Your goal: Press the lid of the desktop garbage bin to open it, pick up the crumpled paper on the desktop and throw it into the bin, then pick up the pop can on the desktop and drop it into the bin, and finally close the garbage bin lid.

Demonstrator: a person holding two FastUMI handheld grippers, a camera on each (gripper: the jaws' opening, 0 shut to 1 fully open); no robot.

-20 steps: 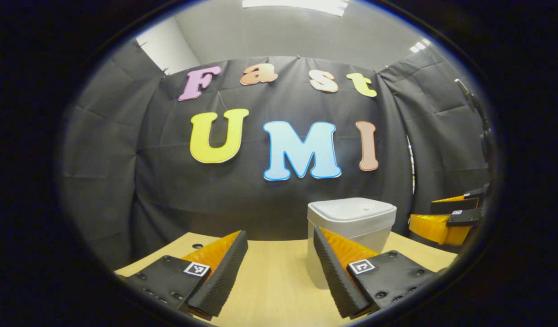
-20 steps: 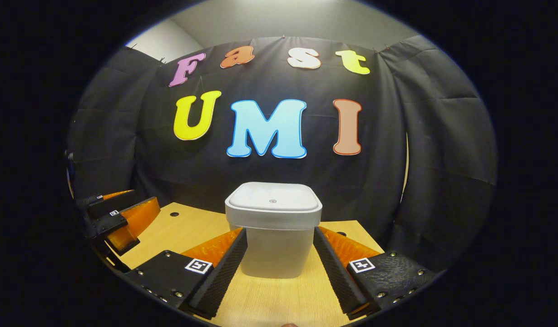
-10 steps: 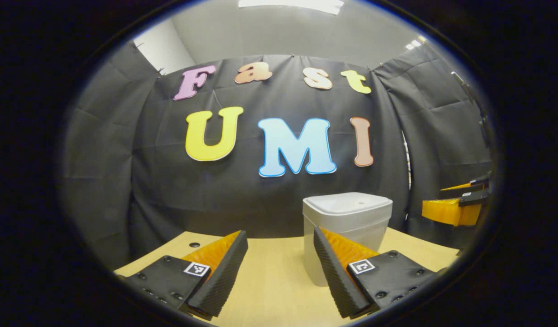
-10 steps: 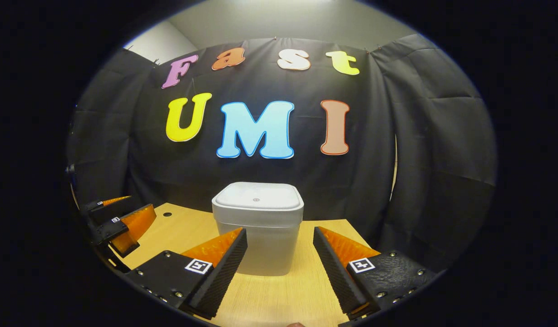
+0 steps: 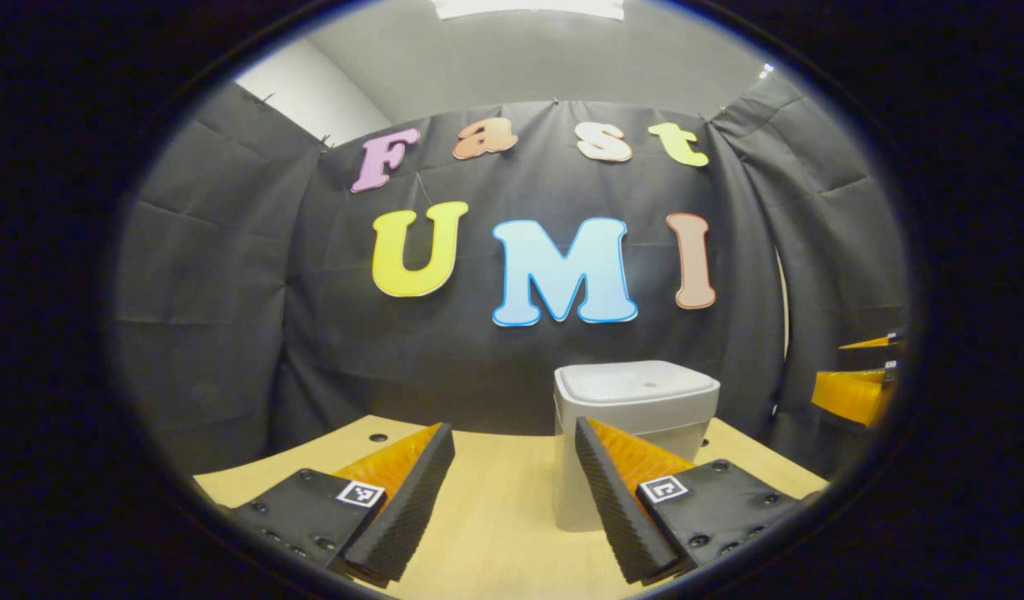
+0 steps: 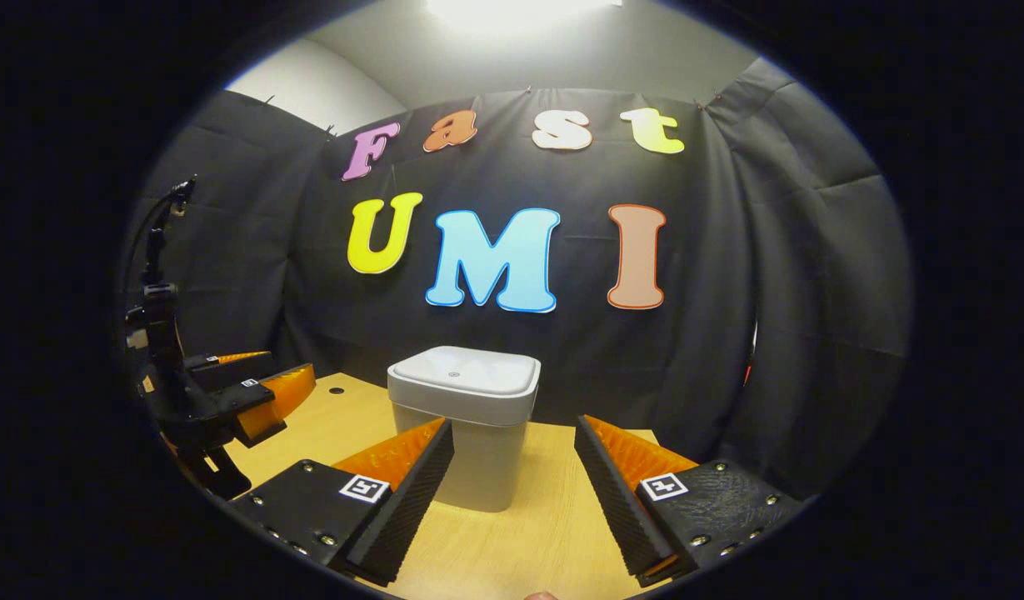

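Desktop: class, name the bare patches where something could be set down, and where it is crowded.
Bare wood lies left of the bin, between it and the left gripper, and in front of it between the right gripper's fingers. Right of the bin, a strip runs to the desktop's edge. The bin's back sits close to the cloth wall.

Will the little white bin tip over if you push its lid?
Probably not: the bin looks squat, standing flat on the wooden table. Its lid sits closed and level. It looks like light plastic, so a sideways shove might slide it.

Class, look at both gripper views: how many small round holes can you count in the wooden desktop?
2. One hole lies near the desktop's back left; one sits just right of the garbage bin. Others may be hidden behind the bin.
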